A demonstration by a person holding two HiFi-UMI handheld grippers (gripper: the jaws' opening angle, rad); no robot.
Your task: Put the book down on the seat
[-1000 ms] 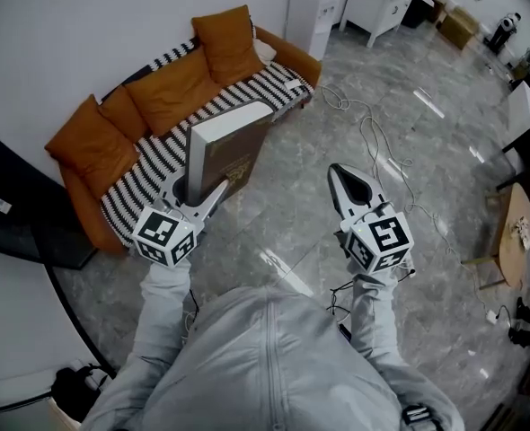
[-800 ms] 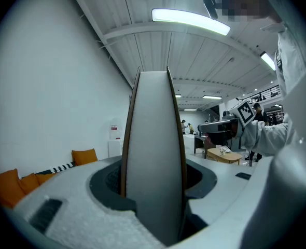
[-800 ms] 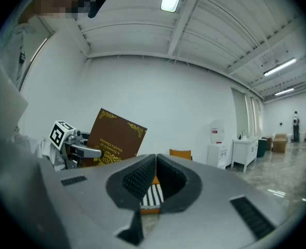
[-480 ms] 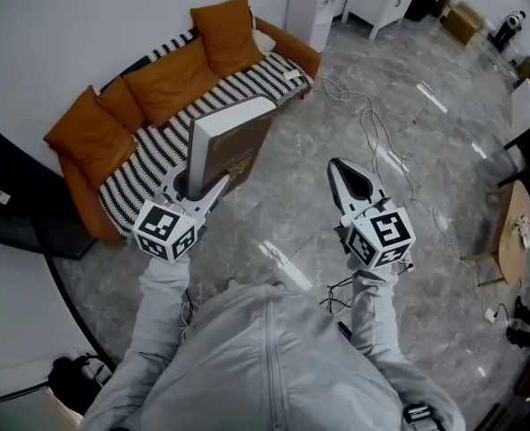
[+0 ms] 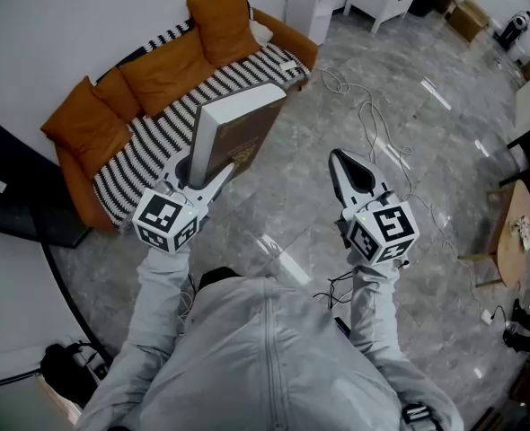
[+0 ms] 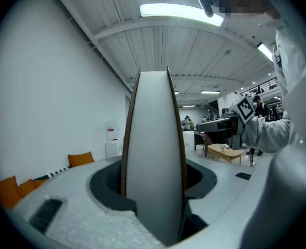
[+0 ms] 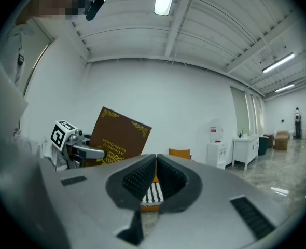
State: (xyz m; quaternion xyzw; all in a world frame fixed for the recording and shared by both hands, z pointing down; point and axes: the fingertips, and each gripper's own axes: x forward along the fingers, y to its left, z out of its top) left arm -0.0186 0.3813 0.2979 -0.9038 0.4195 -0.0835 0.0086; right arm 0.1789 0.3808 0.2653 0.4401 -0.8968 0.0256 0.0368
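Head view: left tool (image 5: 209, 164), pinching the book (image 5: 240, 126), has edged toward the sofa (image 5: 162, 72); right tool (image 5: 340, 160) pressed together.

Clothing: a light grey zip-front jacket (image 5: 265, 357) with long sleeves (image 5: 162, 290) of the same cloth. Equipment: the left gripper (image 5: 202, 171) and right gripper (image 5: 340, 162) are of identical build, with pale grey-white moulded shells, black ribbed pads (image 7: 140, 179) lining the jaws and dark rectangular slots on the flanks. The left marker cube (image 5: 164, 224) and right marker cube (image 5: 382, 232) are white, printed with black squares. A thin black cable (image 5: 330, 290) trails beneath the right unit.
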